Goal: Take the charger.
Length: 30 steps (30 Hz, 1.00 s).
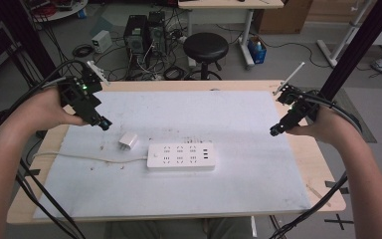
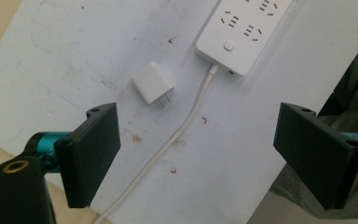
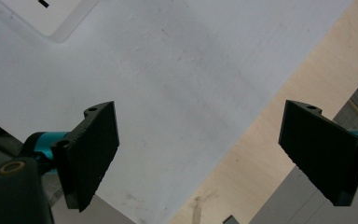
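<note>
I am holding the left hand-held gripper (image 1: 104, 123) above the left part of the surface (image 1: 258, 184), its jaws standing wide apart with nothing between them. In the left gripper view, I am looking past those jaws at a small white charger plug (image 2: 153, 84) lying flat on the white mat (image 2: 74, 46), its two prongs pointing toward the white cable (image 2: 177, 135). The cable is running into the end of a white power strip (image 2: 242, 32), just beside the strip's square button.

In the high view, the charger plug (image 1: 128, 141) is lying just left of the power strip (image 1: 181, 157), close to it but apart. The strip is resting near the middle of the white mat (image 1: 238, 119), its cable (image 1: 89, 157) trailing off to the left edge.

I am holding the right hand-held gripper (image 1: 274, 130) over the right part of the mat, well apart from the strip. Its jaws are likewise spread open and empty, with bare mat (image 3: 177, 84) and wooden surface edge (image 3: 261, 154) below them. A black stool (image 1: 205, 47) is standing on the floor beyond.
</note>
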Each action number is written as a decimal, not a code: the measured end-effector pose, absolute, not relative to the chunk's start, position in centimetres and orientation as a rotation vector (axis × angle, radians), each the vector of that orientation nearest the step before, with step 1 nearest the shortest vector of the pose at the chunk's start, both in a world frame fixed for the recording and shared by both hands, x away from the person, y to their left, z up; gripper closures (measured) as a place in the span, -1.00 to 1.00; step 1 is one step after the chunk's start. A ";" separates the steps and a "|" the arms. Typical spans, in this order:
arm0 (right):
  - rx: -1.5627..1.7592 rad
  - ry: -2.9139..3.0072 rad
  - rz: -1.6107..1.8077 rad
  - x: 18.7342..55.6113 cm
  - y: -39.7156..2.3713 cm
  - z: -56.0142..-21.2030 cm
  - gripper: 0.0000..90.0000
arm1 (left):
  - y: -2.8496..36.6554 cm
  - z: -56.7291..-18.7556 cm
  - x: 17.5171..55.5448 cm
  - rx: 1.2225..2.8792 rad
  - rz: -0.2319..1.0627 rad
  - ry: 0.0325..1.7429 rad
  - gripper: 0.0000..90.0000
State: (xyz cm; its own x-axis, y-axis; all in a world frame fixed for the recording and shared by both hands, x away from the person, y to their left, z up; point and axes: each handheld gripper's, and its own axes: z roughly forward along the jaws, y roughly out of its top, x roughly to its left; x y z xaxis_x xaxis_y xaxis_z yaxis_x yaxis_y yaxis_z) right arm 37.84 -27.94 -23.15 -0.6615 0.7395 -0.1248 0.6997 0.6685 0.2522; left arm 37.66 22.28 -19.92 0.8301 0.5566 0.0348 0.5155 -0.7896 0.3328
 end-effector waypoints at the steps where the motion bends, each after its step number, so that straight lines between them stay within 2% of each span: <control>1: 1.162 2.669 0.269 37.8 -27.9 -23.1 -0.74 | 22.1 -20.1 37.8 2.703 0.181 0.821 -0.67; 18: 1.155 2.671 0.287 38.3 -28.2 -23.7 -0.74 | 20.6 -23.5 39.7 2.670 0.130 0.923 -0.67; 30: 1.163 2.672 0.284 38.3 -28.2 -24.1 -0.74 | 20.2 -28.0 42.0 2.609 0.124 1.173 -0.67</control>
